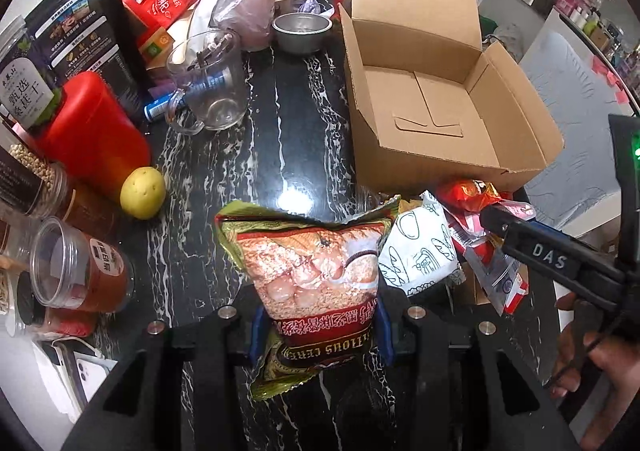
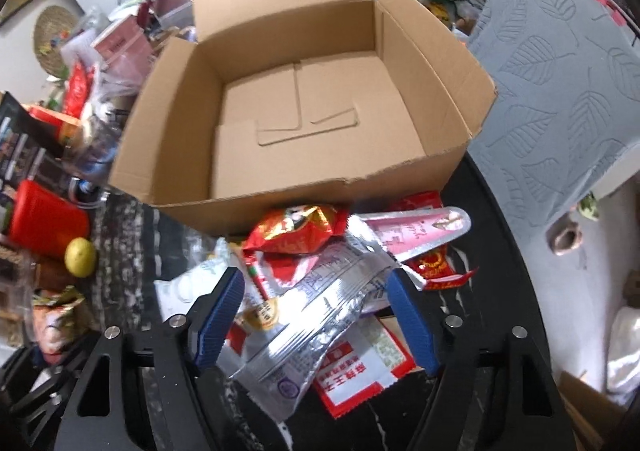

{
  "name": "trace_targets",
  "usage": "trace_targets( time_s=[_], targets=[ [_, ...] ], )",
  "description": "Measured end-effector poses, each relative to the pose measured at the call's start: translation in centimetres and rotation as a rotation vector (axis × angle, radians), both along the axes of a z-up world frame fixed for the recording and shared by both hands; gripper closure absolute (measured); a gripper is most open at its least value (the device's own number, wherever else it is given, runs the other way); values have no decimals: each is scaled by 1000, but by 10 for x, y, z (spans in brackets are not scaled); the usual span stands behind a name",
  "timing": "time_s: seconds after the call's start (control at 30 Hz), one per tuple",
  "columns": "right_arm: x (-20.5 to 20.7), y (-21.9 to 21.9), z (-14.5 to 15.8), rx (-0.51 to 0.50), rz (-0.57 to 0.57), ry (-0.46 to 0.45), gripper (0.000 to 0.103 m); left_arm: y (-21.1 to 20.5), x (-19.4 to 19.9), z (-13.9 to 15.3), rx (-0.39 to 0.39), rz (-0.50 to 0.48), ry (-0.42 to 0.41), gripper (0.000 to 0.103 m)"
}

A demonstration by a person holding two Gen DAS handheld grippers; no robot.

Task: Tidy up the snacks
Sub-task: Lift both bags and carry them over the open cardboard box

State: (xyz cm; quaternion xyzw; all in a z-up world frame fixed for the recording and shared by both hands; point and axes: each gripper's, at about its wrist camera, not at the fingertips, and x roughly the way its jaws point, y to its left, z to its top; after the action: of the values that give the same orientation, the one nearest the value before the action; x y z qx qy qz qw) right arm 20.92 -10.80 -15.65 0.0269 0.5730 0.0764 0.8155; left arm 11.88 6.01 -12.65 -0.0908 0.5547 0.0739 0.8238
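to your left a glass mug (image 1: 210,81), red canister (image 1: 90,135) and lemon (image 1: 143,192) crowd the marble table (image 1: 256,155). your left gripper (image 1: 318,335), pointing steeply down, pinches the cereal bag (image 1: 316,263). your right gripper (image 2: 316,317) stands open astride a silver packet (image 2: 316,315) before the open cardboard box (image 2: 280,111).

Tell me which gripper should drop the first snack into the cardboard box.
Left. The left gripper is already shut on the cereal packet, clear of the table. The right gripper only straddles the silver sachet, ungripped. The cardboard box is empty.
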Motion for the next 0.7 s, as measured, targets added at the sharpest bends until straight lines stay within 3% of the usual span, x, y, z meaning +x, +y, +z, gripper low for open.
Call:
trace_targets(
  time_s=[0.13,0.4,0.47,0.5,0.57,0.7],
  targets=[
    [-1,-2,-2,-36,-12,5,37,2,-2,-1,-11,7,2,61],
    [-9,-14,-18,-40,-41,65,37,-2,-8,1,-11,-12,-7,61],
    [-11,-16,-24,-23,-35,73,45,-4,-10,1,-10,-18,-7,61],
    [-13,-17,-26,-20,-32,72,56,-5,-11,2,-9,-21,-8,61],
    [-15,-17,-27,-12,-23,71,67,-6,-13,3,-9,-28,-10,61],
    [-22,-22,-17,9,-27,35,70,-9,-19,6,-16,-49,-18,61]
  ],
)
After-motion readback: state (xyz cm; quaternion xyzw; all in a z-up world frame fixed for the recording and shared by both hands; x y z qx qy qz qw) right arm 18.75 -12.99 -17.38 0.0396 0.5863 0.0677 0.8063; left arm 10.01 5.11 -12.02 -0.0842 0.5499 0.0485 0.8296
